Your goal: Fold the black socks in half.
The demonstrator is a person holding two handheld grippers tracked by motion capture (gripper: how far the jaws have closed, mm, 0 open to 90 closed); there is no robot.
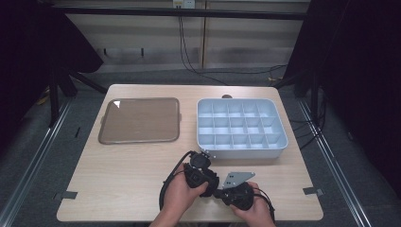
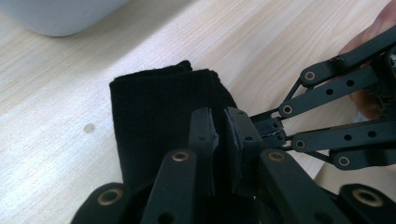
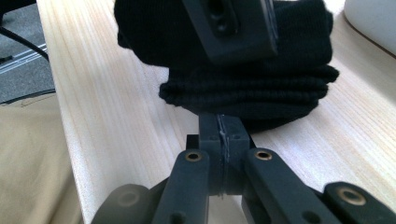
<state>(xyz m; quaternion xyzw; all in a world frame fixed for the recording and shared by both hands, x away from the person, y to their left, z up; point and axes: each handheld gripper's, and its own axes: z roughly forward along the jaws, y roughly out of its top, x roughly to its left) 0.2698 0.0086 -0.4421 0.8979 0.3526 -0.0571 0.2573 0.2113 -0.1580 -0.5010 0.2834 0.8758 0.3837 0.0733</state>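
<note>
A folded black knit cloth point(image 2: 149, 116) lies on the wooden table close to its front edge. My left gripper point(image 2: 220, 114) points down onto it, jaws almost together, apparently pinching its top layer; the contact itself is dark and hard to make out. In the right gripper view one of its fingers point(image 3: 229, 28) sits over the bunched-up cloth point(image 3: 261, 88). My right gripper point(image 3: 219, 119) is shut, pads pressed together with nothing between them, its tips just short of the cloth's near fold. In the high view the left gripper point(image 1: 211, 185) and right gripper point(image 1: 218, 193) meet at the front of the table.
A pale blue compartment box point(image 1: 241, 150) stands right behind the grippers, its corner close by point(image 2: 60, 14). A brown tray point(image 1: 102, 127) lies at the back left. The table's front edge point(image 1: 189, 220) runs just under the hands.
</note>
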